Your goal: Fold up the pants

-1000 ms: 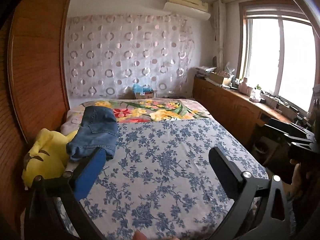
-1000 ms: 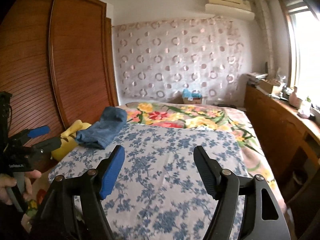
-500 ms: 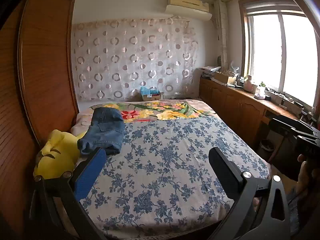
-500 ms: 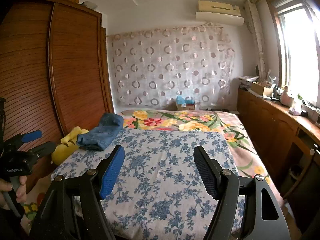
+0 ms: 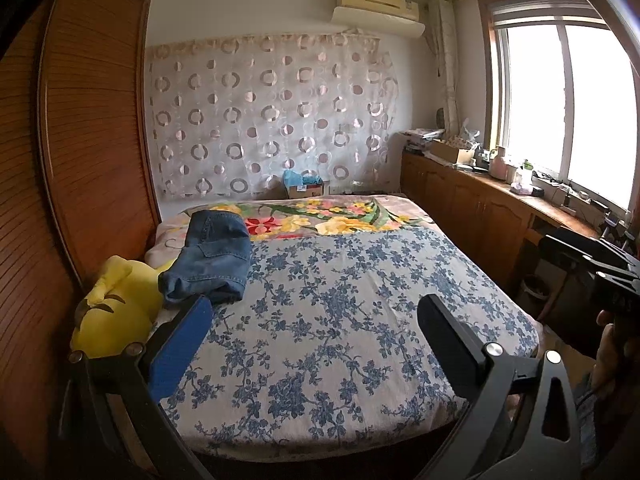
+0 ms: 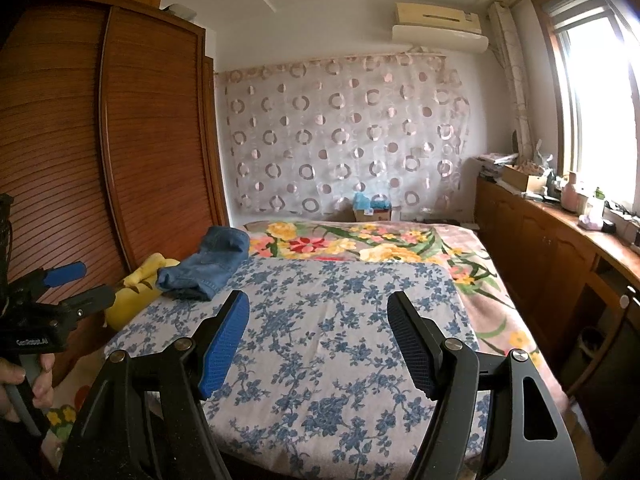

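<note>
Folded blue denim pants (image 5: 212, 258) lie at the left side of the bed (image 5: 328, 320), against a yellow plush toy; they also show in the right wrist view (image 6: 208, 266). My left gripper (image 5: 316, 316) is open and empty, held back from the foot of the bed, well short of the pants. It also shows at the left of the right wrist view (image 6: 76, 286). My right gripper (image 6: 318, 318) is open and empty, also back over the foot of the bed. Its body shows at the right of the left wrist view (image 5: 592, 268).
A yellow plush toy (image 5: 116, 300) sits at the bed's left edge beside a wooden wardrobe (image 5: 80, 160). A wooden counter with clutter (image 5: 500, 200) runs under the window on the right. A cardboard box (image 5: 304, 188) stands behind the bed.
Both grippers have pulled back and risen away from the bed, so more of the bed and room shows. The pants have not moved. Both grippers stay open.
</note>
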